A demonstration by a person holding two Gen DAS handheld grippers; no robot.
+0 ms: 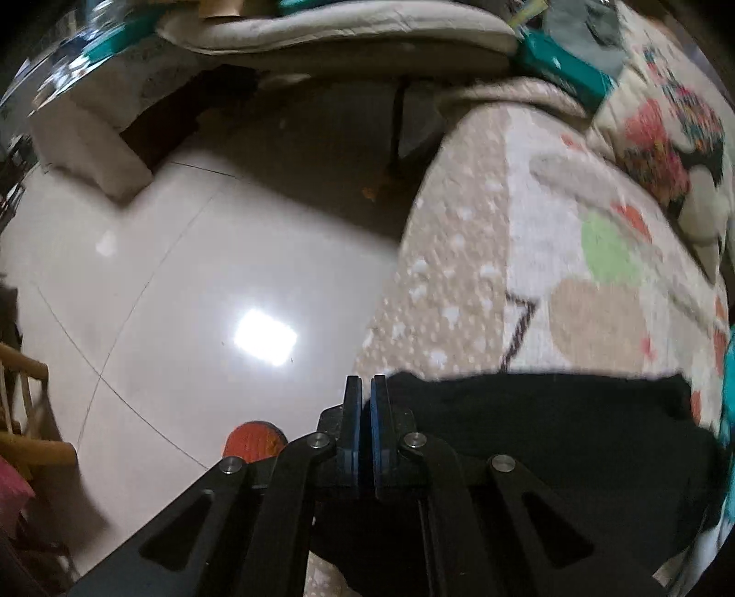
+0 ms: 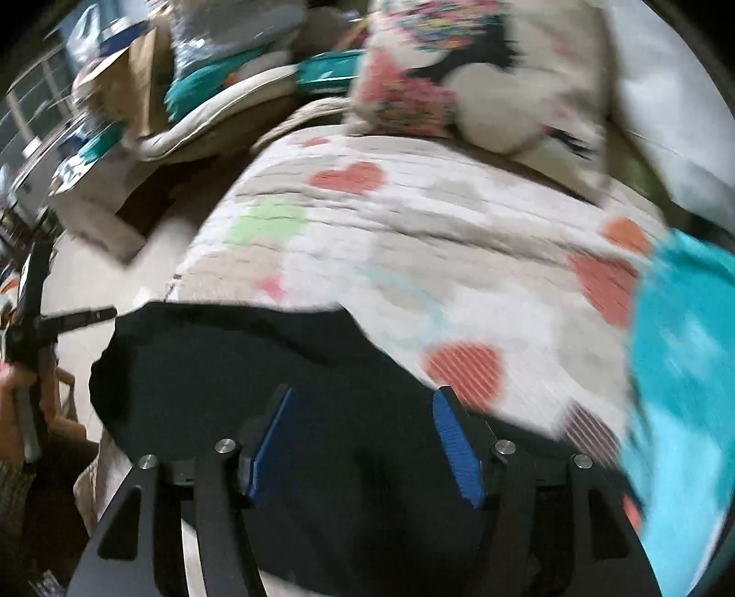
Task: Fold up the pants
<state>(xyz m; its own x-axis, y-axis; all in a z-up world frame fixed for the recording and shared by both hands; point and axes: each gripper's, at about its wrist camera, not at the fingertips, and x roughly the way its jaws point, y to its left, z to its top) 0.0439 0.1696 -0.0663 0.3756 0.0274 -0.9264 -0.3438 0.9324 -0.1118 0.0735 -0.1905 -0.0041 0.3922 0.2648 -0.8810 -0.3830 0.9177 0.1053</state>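
Observation:
Black pants (image 2: 239, 363) lie on a bed with a heart-patterned quilt (image 2: 413, 239). In the left wrist view the pants (image 1: 551, 427) spread to the right of my left gripper (image 1: 366, 383), whose blue pads are pressed together at the pants' left edge, apparently pinching the cloth. My right gripper (image 2: 363, 395) hangs open just above the pants, its blue pads (image 2: 452, 441) wide apart with black cloth between and below them. The left gripper's black frame (image 2: 55, 317) shows at the left edge of the right wrist view.
A white tiled floor (image 1: 183, 298) lies left of the bed. A turquoise cloth (image 2: 684, 367) lies on the quilt at the right. A patterned pillow (image 2: 459, 78) and cluttered bedding (image 1: 321, 27) are at the far end. A wooden chair (image 1: 27, 404) stands at far left.

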